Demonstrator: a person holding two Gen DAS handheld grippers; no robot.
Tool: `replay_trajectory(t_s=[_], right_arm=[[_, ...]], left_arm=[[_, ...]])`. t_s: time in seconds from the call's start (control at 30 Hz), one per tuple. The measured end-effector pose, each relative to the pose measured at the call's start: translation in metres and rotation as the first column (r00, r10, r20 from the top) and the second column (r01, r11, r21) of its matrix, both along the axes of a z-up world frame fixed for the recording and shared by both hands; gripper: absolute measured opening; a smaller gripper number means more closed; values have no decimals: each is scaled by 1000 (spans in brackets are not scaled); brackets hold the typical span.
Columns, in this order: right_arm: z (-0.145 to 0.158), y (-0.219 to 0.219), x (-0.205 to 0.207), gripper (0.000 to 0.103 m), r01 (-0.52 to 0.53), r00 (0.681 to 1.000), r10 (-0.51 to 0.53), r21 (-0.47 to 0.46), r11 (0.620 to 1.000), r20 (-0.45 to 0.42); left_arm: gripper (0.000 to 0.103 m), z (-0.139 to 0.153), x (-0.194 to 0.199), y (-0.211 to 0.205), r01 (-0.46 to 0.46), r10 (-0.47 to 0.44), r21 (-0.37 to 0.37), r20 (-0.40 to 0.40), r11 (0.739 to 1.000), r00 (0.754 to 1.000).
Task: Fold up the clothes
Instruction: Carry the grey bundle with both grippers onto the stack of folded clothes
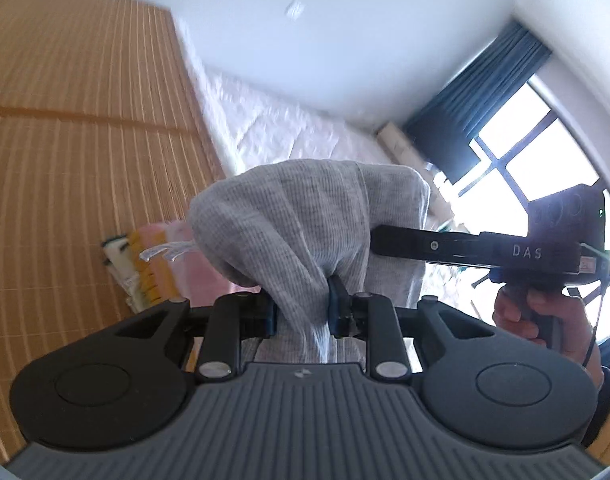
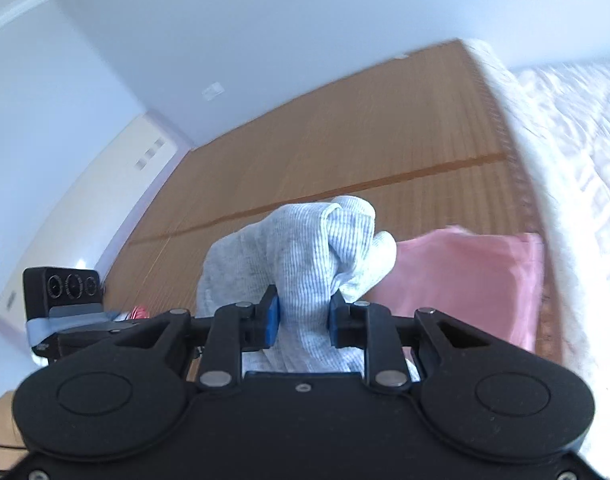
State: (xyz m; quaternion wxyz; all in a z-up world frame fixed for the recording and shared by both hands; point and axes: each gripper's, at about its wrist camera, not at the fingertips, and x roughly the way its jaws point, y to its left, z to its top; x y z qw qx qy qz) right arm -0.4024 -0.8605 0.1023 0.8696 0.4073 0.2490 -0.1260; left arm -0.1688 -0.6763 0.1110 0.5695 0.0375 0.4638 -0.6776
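A grey ribbed garment is bunched up and lifted off the bamboo mat. My left gripper is shut on a fold of it, with cloth spilling over the blue pads. In the right wrist view the same grey garment fills the middle, and my right gripper is shut on it too. The right gripper's body shows in the left wrist view at the right, held by a hand. The garment's lower part is hidden behind the gripper bodies.
A bamboo mat covers the bed, with a white quilt beside it. A pink folded cloth and a striped pile lie on the mat. A window with a blue curtain is at the right.
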Motion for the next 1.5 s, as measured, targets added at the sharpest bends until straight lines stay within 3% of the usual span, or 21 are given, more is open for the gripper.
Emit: replay_trajectory(t_s=[0.03,0.13,0.2,0.27,0.33,0.37,0.53,0.67,0.73,0.83,0.93,1.03,1.13,1.27,1.4,1.5], right_arm=[[-12,-12,-1,26,15,1000,-15,34,999,-3],[-62,-48,-5,29,69,996,-63,107,992,-58],[-89,-64,-7,34,89,991,-78,98,991,-104],[-113,-72,-10,52,110,991,-101,110,988,-88],[-122,-75,-15,52,109,994,-106,108,988,-40],[-120,-75,-18,52,106,994,-104,91,990,-22],[-83,-53,-41,53,97,993,-103,-98,990,-60],[-47,-14,-47,55,80,993,-101,-282,956,-61],[-41,5,-40,40,63,995,-86,-361,930,-46],[-47,16,-21,30,5,999,-20,-397,918,-32],[-73,8,-4,27,2,995,-40,-393,919,-89],[-98,2,9,27,7,986,-71,-377,926,-154],[-111,-5,22,27,36,984,-90,-323,946,-155],[-119,-18,33,28,24,975,-99,-345,938,-201],[-127,-30,36,28,23,969,-104,-337,941,-224],[-132,-30,38,29,29,963,-115,-334,942,-242]], left_arm=[[27,-10,-3,-17,0,1,36,-10,999,1000],[28,-24,0,-25,-10,11,47,-21,999,1000],[34,-33,2,-31,-16,17,55,-29,998,999],[36,-42,4,-37,-22,24,62,-37,998,999],[41,-51,5,-42,-28,31,70,-45,997,999],[44,-55,7,-43,-31,34,73,-45,997,998],[45,-13,8,-1,-31,23,53,138,998,990],[45,19,-25,-8,65,-59,-17,220,998,974],[45,24,-43,-19,99,-92,-20,240,995,966],[45,12,-61,-37,99,-106,38,364,994,926],[47,-4,-62,-48,54,-71,48,530,997,845],[51,-23,-49,-56,12,-41,63,483,998,875],[51,-33,-55,-58,3,-25,42,520,999,854],[53,-49,-38,-72,-61,35,47,429,997,903],[55,-72,-24,-91,-92,63,46,427,995,902],[56,-74,-28,-89,-98,69,47,429,994,901]])
